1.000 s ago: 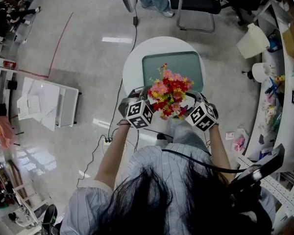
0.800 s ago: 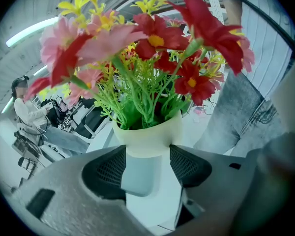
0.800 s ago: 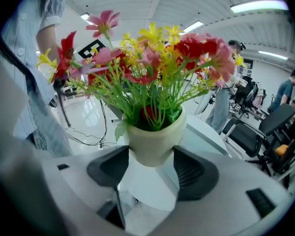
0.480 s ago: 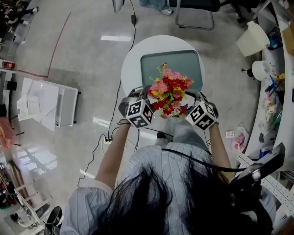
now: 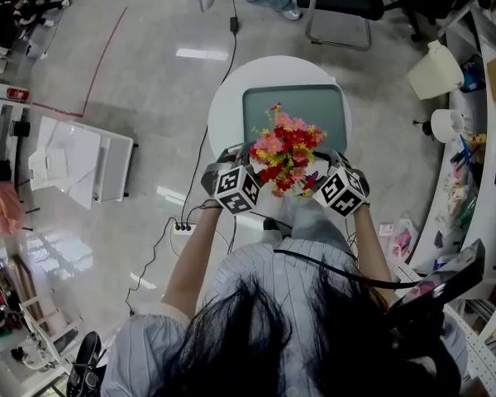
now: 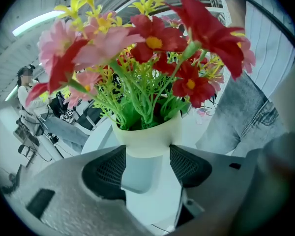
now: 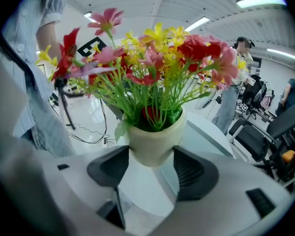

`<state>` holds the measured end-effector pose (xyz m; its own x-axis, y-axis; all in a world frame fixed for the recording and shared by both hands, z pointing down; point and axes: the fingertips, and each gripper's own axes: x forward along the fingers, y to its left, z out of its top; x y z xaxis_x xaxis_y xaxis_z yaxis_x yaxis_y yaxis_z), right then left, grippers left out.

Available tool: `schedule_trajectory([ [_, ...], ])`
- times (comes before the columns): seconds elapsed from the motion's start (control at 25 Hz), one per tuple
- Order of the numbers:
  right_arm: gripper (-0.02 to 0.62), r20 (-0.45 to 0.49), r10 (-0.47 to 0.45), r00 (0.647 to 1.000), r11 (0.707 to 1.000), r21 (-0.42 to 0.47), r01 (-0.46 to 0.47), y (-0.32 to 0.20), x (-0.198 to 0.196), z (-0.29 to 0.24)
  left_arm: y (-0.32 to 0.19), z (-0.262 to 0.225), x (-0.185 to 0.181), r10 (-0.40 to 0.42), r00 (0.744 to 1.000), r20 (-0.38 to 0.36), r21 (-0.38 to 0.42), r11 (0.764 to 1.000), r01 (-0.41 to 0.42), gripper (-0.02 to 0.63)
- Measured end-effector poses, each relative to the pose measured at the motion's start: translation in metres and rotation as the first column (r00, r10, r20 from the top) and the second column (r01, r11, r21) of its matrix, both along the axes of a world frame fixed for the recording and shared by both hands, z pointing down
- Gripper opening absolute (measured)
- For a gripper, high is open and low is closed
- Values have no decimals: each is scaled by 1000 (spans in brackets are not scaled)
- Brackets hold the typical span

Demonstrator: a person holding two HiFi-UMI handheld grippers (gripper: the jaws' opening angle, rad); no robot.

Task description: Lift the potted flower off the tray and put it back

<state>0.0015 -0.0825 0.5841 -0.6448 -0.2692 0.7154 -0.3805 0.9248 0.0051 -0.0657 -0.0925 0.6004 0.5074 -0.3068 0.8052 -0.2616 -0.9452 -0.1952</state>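
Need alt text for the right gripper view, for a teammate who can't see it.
The right hand-held gripper has its jaws closed on the sides of a cream pot. Red, pink and yellow flowers fill the view above it. A black chair stands at the right.

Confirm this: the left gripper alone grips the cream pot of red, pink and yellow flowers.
Not alone. The right gripper view shows the right gripper also closed on the cream pot, while the left gripper grips it from the other side. The flowers are red, pink and yellow, as stated.
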Motion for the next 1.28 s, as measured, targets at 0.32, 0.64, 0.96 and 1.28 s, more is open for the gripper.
schedule_trajectory([
  [0.32,285,-16,-90,996,996,-19,89,-17,-17,12,-10,11,-17,-92,996,2,-28,995,92,293],
  [0.64,285,-34,-188,982,981,-52,186,-40,-34,32,-26,30,-34,-192,981,10,-68,979,192,293],
  [0.96,285,-65,-281,958,957,-89,275,-60,-54,59,-39,57,-52,-283,958,36,-119,951,285,293],
  [1.28,285,-94,-327,940,943,-93,319,-76,-73,83,-51,78,-69,-346,937,56,-164,922,351,293],
])
